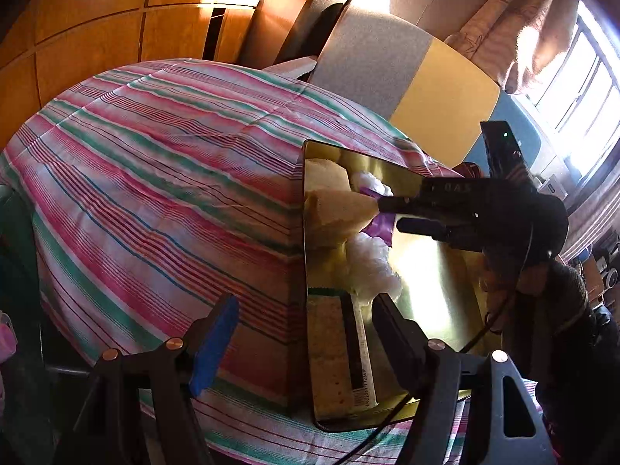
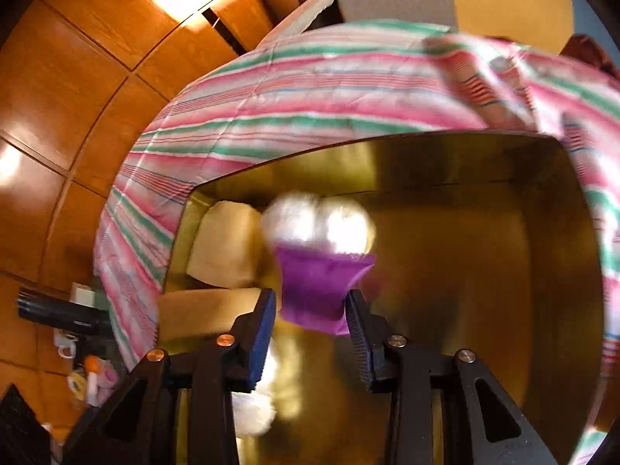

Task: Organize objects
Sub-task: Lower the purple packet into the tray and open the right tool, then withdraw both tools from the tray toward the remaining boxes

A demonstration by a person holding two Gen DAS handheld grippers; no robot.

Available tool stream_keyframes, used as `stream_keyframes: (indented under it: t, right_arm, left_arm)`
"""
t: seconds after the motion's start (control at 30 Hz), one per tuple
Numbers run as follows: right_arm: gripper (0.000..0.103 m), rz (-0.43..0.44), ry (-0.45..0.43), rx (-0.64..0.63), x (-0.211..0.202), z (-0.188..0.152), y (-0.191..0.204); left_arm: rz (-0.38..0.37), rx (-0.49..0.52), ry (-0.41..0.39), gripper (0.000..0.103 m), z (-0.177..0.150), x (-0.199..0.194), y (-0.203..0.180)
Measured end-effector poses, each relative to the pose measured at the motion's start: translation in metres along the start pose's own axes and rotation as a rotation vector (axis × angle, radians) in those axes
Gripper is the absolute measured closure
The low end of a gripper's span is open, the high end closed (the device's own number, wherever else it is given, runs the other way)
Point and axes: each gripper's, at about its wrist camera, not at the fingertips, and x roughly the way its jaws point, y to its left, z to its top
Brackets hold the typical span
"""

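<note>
Wood-panelled walls (image 1: 89, 35) back a tabletop covered by a pink, green and white striped cloth (image 1: 155, 178), and on the cloth sits a shiny gold tray (image 1: 438, 302). From the left tool (image 1: 302, 333), whose blue-padded finger (image 1: 213, 345) and dark finger stand wide apart and released with nothing between them, the tray lies ahead and to the right; its near end holds a tan rectangular block with a barcode label (image 1: 333, 352), just in front of the dark finger. Farther ahead in the tray lie a white fluffy clump (image 1: 372, 267), beige sponge-like pieces (image 1: 341, 213) and a purple bag with white stuffing (image 1: 378, 193). The right tool (image 1: 387, 215) reaches in from the right, its tips at that bag. In the right wrist view, the right tool (image 2: 312, 321) is clenched on the purple bag (image 2: 317, 286), the pads pressing its lower part from both sides, the white puffy top (image 2: 317, 224) blurred just beyond the fingertips over the tray floor (image 2: 484, 271). Beige pieces (image 2: 224, 248) lie ahead to the left of this tool, and another white clump (image 2: 252, 410) sits below its left finger.
</note>
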Motion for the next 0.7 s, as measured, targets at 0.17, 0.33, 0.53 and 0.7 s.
stream_keyframes:
  t: [0.17,0.33,0.53,0.7]
  right_arm:
    - [0.046,0.069,-0.027,0.005,-0.006,-0.002,0.003]
    - [0.012,0.018,-0.103,-0.083,-0.044,-0.02,0.007]
    - [0.0,-0.09,-0.209,-0.191,-0.092,-0.053,0.008]
    - [0.0,-0.154,-0.252,-0.192,-0.125,-0.078,-0.016]
  left_arm:
    - [-0.004,-0.001,0.003,0.031,0.001,0.001,-0.002]
    - [-0.024,0.012,0.009,0.031,-0.001,0.0,-0.012]
    - [-0.043,0.059,0.021,0.031,-0.007,-0.002,-0.031]
    - [-0.049,0.099,0.032,0.031,-0.011,-0.003,-0.048]
